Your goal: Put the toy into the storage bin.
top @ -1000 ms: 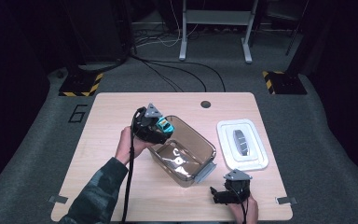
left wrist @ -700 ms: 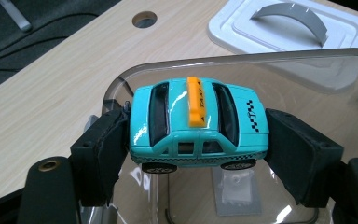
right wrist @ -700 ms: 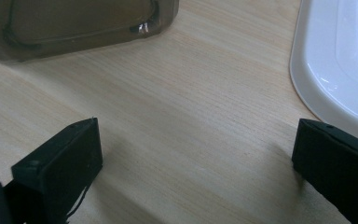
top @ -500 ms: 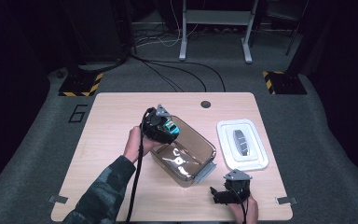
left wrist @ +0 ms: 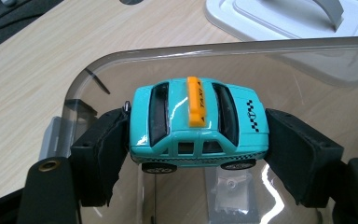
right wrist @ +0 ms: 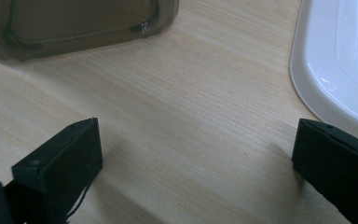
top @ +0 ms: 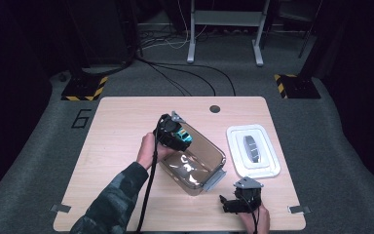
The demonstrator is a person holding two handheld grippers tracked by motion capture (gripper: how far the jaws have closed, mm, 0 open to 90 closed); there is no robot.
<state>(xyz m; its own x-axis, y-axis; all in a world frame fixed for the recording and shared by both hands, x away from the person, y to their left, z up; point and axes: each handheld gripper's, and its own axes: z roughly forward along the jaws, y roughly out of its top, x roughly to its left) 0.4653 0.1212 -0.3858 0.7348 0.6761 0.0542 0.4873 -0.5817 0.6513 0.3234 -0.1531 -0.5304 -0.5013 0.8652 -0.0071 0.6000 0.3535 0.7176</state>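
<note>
Left fingers: the two black pads (left wrist: 106, 156) of the left gripper (left wrist: 198, 154) were pressed against the front and rear ends of a turquoise toy taxi (left wrist: 196, 123), holding it clear of any surface.
Toy taxi: it sat level between the pads, its orange roof sign reading TAXI, a checker stripe along the side; it hung above the open mouth of a clear plastic container (left wrist: 98, 65), inside the line of the rim.
Left gripper, high view: the left gripper (top: 174, 135) was over the container's far left corner, held by the person's left hand (top: 148, 152) in a camouflage sleeve.
Container: the clear plastic container (top: 209, 163) lay at an angle mid-bench, with a grey clip at its near right end.
Right fingers: the right gripper (right wrist: 196, 172) had its fingers spread wide with nothing between them, low over bare bench (right wrist: 191, 107).
Right gripper, high view: the right gripper (top: 238, 200) was near the front edge, well apart from the taxi.
Lid: a white lid (top: 253, 151) with a grey handle lay flat, just right of the container.
</note>
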